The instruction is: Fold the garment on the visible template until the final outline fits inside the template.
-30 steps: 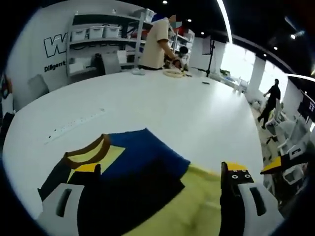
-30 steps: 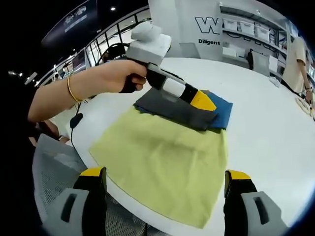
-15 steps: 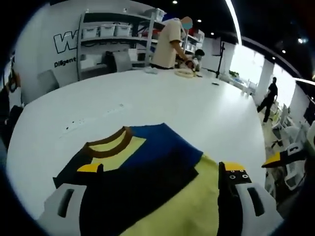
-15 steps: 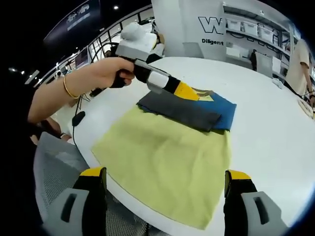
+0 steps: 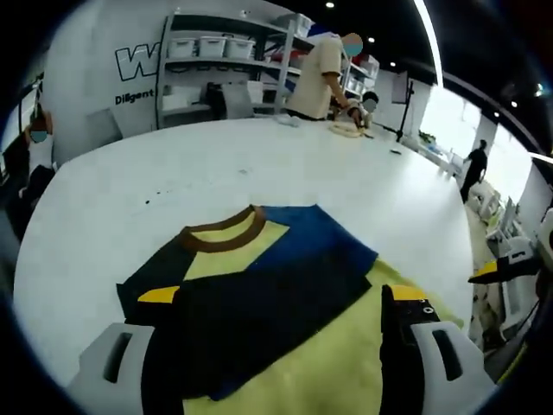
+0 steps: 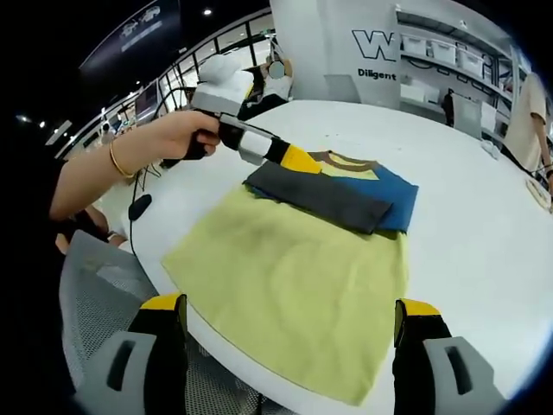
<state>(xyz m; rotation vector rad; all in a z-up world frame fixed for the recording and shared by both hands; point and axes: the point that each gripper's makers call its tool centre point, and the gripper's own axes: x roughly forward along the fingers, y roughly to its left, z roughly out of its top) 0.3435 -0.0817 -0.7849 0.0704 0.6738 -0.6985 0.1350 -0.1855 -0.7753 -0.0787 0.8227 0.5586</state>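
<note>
Pulling back from folded T-shirt (image 6: 346, 194), left gripper (image 6: 298, 159) lifted clear, fingers apart; right gripper (image 6: 289, 333) fingers apart, idle. T-shirt lies on yellow template (image 6: 294, 285) on desk (image 6: 484, 225); fold appears complete.

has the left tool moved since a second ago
Yes. In the right gripper view the left tool has drawn back off the folded garment, toward the person's hand; its yellow tip now sits at the garment's near edge rather than over its middle.
</note>
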